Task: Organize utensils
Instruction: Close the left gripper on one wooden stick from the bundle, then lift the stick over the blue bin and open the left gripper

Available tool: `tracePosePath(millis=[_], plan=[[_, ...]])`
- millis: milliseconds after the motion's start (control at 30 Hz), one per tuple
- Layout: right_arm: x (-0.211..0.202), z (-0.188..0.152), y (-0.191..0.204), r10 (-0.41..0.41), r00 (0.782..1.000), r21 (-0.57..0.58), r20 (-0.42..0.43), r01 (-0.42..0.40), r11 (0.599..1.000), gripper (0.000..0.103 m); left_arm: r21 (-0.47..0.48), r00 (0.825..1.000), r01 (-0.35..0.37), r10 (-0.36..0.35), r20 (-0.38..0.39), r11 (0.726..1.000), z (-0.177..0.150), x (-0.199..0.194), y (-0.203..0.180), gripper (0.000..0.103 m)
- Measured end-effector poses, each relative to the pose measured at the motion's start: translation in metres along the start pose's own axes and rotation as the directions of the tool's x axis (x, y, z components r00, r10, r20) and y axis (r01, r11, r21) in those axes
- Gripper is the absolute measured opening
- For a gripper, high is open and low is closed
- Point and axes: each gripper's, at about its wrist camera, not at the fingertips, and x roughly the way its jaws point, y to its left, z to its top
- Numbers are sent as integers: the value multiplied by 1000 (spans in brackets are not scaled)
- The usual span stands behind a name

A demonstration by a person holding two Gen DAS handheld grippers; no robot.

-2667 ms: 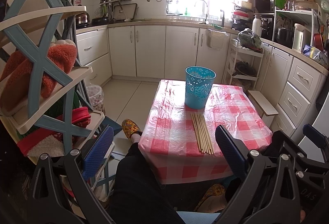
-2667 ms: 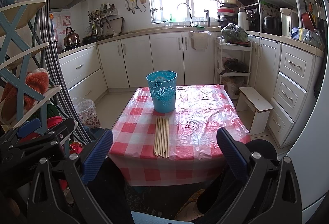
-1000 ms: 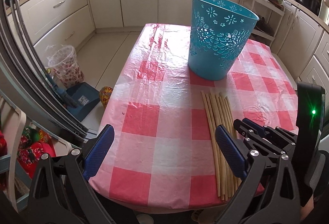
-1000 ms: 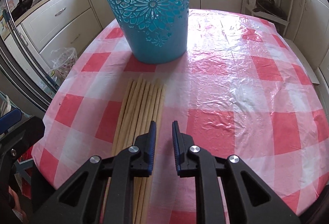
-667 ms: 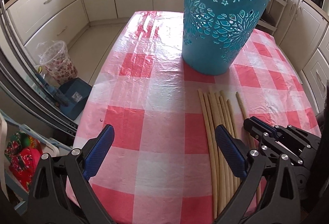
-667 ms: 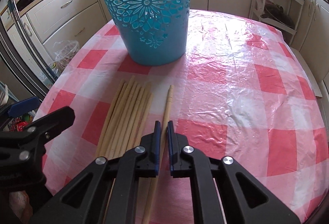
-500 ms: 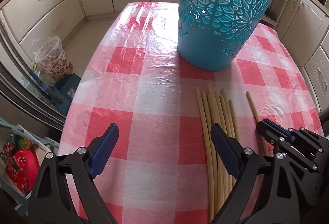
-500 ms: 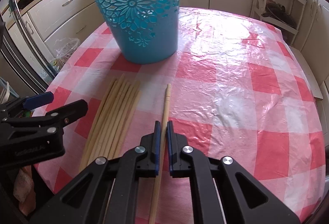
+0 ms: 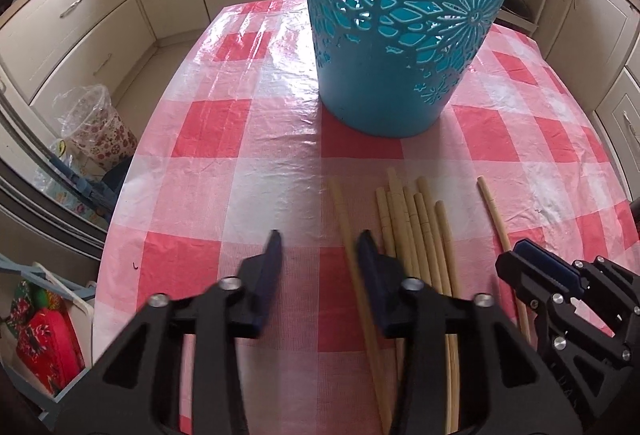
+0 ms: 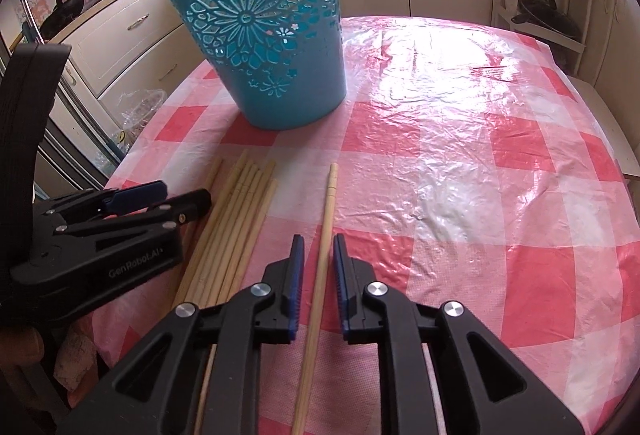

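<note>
Left gripper (image 9: 318,247) closing, leftmost chopstick (image 9: 352,255) now between its jaws

The basket (image 10: 268,47) stands on the table (image 10: 480,163). Nearer the camera than the basket lies the chopstick bundle (image 10: 236,227), side by side. One single chopstick (image 10: 326,219) lies apart, right of the bundle. Left of the basket, off the table, a bin (image 9: 96,131) sits on the floor.

The left gripper (image 9: 318,249) is tilted steeply downward, its jaws closing with a gap left. The right gripper (image 10: 318,255) is pitched downward too, its jaws opening slightly.
</note>
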Motion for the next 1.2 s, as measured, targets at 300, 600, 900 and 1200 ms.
tracePosePath(millis=[300, 600, 900, 1200], plan=[[-1, -1, -6, 36, 999, 37, -3, -36, 999, 15, -91, 982, 129, -115, 148, 987, 22, -70, 46, 5], [0, 0, -11, 59, 998, 49, 1, -59, 997, 23, -9, 784, 257, -203, 587, 966, 127, -184, 37, 5], [1, -3, 2, 74, 997, 10, 20, -75, 997, 39, -99, 723, 194, -74, 686, 976, 187, -140, 2, 5], [6, 0, 9, 68, 997, -20, 22, -67, 998, 43, -96, 783, 87, -9, 623, 992, 177, -100, -4, 6]])
